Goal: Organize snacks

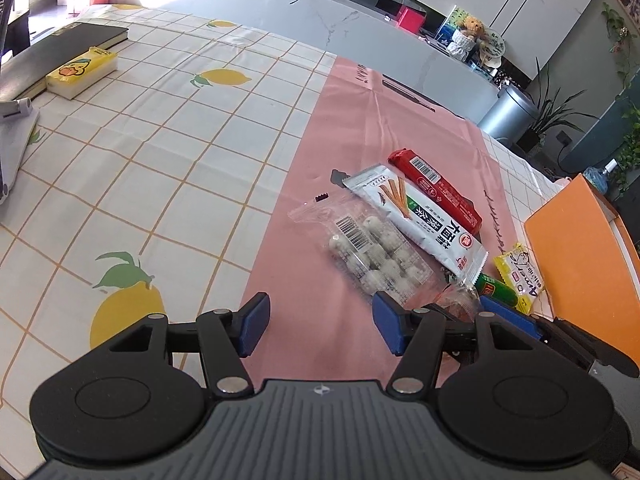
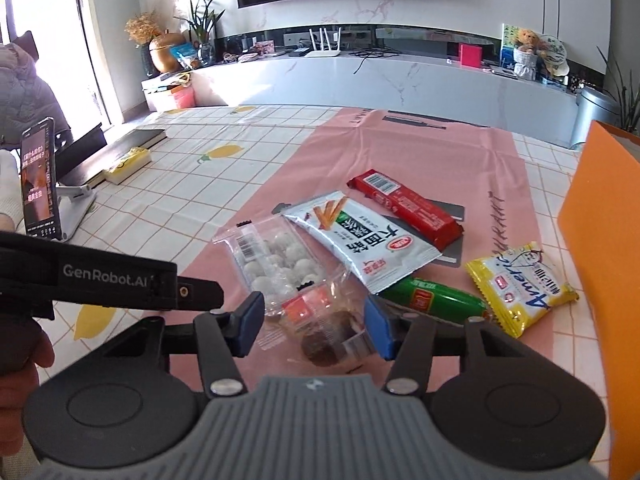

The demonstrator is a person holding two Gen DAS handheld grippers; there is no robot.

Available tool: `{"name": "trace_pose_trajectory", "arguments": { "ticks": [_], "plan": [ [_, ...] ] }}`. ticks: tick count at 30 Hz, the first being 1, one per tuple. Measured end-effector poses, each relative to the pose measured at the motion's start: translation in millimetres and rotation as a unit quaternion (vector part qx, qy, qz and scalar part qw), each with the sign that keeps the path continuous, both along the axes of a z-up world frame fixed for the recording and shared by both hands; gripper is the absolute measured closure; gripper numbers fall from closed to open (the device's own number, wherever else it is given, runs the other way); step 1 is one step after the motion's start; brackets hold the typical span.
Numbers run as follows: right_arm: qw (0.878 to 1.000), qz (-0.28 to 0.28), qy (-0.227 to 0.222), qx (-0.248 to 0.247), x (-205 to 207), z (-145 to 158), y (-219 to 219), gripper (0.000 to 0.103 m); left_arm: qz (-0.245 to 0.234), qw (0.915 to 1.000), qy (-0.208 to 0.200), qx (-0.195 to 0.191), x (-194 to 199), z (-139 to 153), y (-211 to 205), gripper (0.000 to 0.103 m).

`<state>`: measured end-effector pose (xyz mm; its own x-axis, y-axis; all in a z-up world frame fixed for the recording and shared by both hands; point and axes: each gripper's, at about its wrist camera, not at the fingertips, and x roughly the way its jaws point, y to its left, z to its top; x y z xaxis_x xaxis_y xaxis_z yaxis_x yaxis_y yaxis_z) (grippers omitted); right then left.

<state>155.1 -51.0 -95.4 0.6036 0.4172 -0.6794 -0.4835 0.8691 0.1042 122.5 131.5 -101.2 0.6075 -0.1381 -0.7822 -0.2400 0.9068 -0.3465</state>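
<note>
**Snacks heaped on the pink mat, both grippers low over them**

Blue-padded, the left gripper (image 1: 320, 326) fills the bottom of the left wrist view, jaws apart with only bare pink mat (image 1: 340, 128) between them. Just beyond its right pad lies a clear bag of white balls (image 1: 366, 254), then a white breadstick packet (image 1: 416, 216) overlapping it and a red bar (image 1: 434, 188) behind. An orange box (image 1: 580, 256) stands at the right edge.

Seen from the right wrist, the right gripper (image 2: 316, 326) straddles a clear wrapper with a brown cake (image 2: 322, 338) — pads apart on either side, not pressing it. A green sausage stick (image 2: 434, 300) and a yellow packet (image 2: 520, 286) lie just right of it — the left gripper's black arm reaches in from the left edge.
</note>
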Motion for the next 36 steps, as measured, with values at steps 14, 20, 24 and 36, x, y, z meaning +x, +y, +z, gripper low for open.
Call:
{"name": "trace_pose_trajectory", "arguments": {
  "ticks": [14, 20, 24, 36],
  "plan": [
    [0.996, -0.094, -0.006, 0.001, 11.6, -3.2, -34.0, 0.061, 0.036, 0.9992, 0.001, -0.018, 23.2, -0.9, -23.4, 0.026],
    [0.995, -0.100, -0.011, 0.009, 11.4, -5.4, -35.6, 0.060, 0.081, 0.9964, 0.025, -0.005, 45.0, -1.2, -44.1, 0.019],
    [0.994, -0.111, -0.015, 0.010, 12.9, -7.0, -38.3, 0.060, 0.081, 0.9960, 0.032, 0.022, 53.7, -4.0, -56.1, 0.014],
    [0.992, -0.123, 0.000, 0.029, 15.5, -6.3, -44.4, 0.059, -0.018, 0.9896, 0.040, 0.137, 62.2, -8.7, -68.7, 0.010]
  ]
}}
